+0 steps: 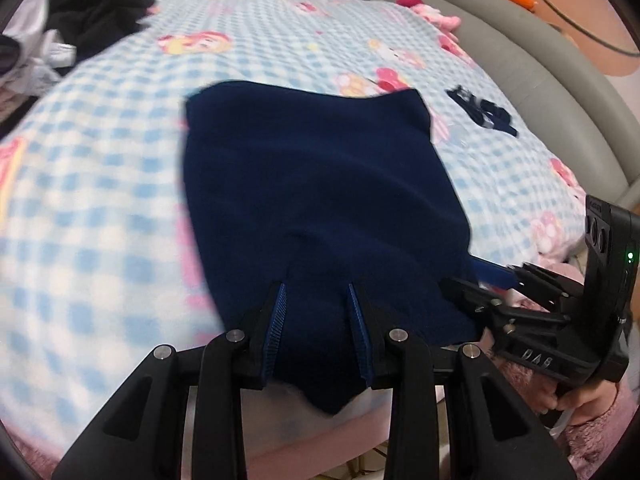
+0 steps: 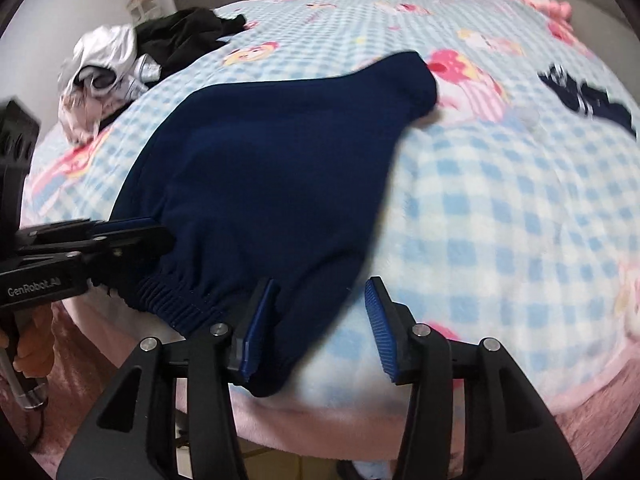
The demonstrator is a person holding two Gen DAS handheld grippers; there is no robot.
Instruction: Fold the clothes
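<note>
The navy garment hides the blanket beneath it, and its near hem drops out of sight behind the left gripper. At three o'clock the right gripper is cut by the frame edge. The small dark item at two o'clock is too smeared to identify. The clothes pile at ten o'clock is blurred.
</note>
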